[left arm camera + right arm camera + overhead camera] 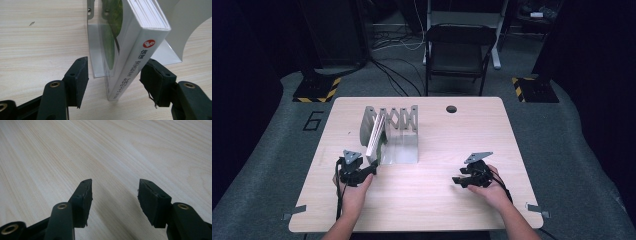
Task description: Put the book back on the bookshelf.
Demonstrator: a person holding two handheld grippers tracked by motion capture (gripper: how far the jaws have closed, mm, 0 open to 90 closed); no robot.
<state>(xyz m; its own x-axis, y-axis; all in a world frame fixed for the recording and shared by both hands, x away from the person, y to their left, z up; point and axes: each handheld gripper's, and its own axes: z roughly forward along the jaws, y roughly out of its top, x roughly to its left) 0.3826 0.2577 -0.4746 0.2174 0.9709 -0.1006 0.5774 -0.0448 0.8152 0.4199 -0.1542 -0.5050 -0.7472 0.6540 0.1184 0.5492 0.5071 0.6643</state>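
Your left gripper at table's left: jaws part-open, book between them. Left pad clear of cover, right pad at spine; contact there unclear. Book stands tilted in grey rack, at its leftmost slot, front end sticking out. Your right gripper well right of rack: jaws part-open, holding nothing, over bare wood.

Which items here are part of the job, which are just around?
In play: white book with green cover, grey metal expanding book rack, left gripper, open around the book's spine.
Around: right gripper, black folding chair, wooden table.
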